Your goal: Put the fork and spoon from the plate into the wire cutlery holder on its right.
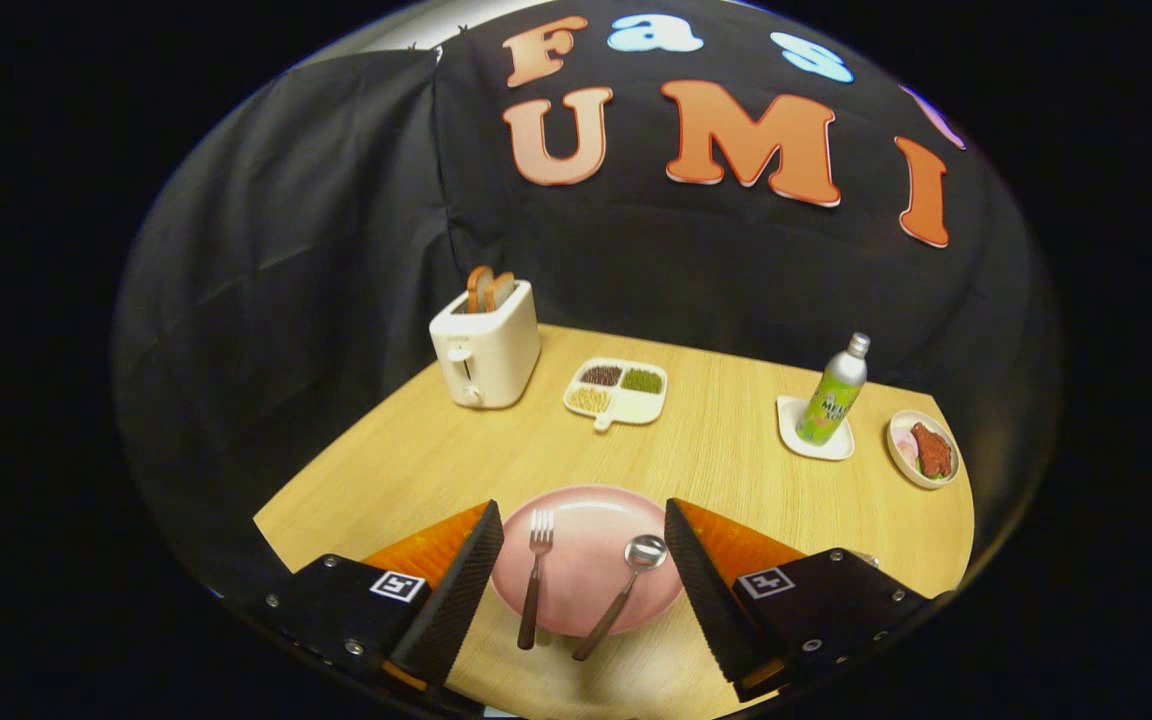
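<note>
A pink plate sits on the wooden table, near its front edge. On the plate's left half lies a fork, tines pointing away, its dark handle sticking out over the near rim. A spoon lies on the right half, bowl away, handle angled toward me past the rim. My gripper is open and held above the table. Its two fingers stand wide apart on either side of the plate, and fork and spoon show between them. Neither finger touches anything.
At the back left stands a white toaster holding two slices of toast. A white divided dish of beans lies mid-table. To the right are a bottle on a white coaster and a small bowl of food.
</note>
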Available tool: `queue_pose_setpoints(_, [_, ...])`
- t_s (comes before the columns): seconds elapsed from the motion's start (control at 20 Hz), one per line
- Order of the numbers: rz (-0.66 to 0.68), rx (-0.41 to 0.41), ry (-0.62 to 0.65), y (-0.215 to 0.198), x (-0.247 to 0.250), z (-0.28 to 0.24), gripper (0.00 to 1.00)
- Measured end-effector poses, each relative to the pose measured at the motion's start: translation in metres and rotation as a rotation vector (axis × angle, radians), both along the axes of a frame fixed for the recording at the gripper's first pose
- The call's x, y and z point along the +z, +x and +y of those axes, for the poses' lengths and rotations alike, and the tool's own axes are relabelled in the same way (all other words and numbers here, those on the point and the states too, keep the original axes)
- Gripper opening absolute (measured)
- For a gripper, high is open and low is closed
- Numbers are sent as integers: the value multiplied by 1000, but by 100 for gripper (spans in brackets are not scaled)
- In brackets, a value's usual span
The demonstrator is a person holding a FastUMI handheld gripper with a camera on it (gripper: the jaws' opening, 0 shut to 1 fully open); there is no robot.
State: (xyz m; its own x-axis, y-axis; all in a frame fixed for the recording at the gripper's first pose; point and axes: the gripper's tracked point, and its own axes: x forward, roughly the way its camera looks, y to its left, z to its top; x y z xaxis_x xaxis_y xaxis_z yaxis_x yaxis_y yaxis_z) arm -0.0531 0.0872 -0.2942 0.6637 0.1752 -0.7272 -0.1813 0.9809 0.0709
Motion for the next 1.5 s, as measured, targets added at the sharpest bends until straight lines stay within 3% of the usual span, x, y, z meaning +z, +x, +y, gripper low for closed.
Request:
queue_pose_setpoints(0.3, [250, -59, -57, -24, -70, -14, 96])
queue_pose_setpoints(0.65, [454, -74, -99, -43, -115, -24, 77])
queue_pose_setpoints(0.8, [517, -90, -112, -47, -127, -25, 75])
queue_pose_setpoints(1.0, [611, -112, -104, -51, -143, -25, 57])
queue_pose_setpoints(1.25, [667, -122, -106, -53, -152, -26, 20])
queue_pose_setpoints(1.35, [668, -129, -95, -51, -153, -28, 11])
queue_pose_setpoints(1.5, [664, -138, -83, -51, -152, -30, 7])
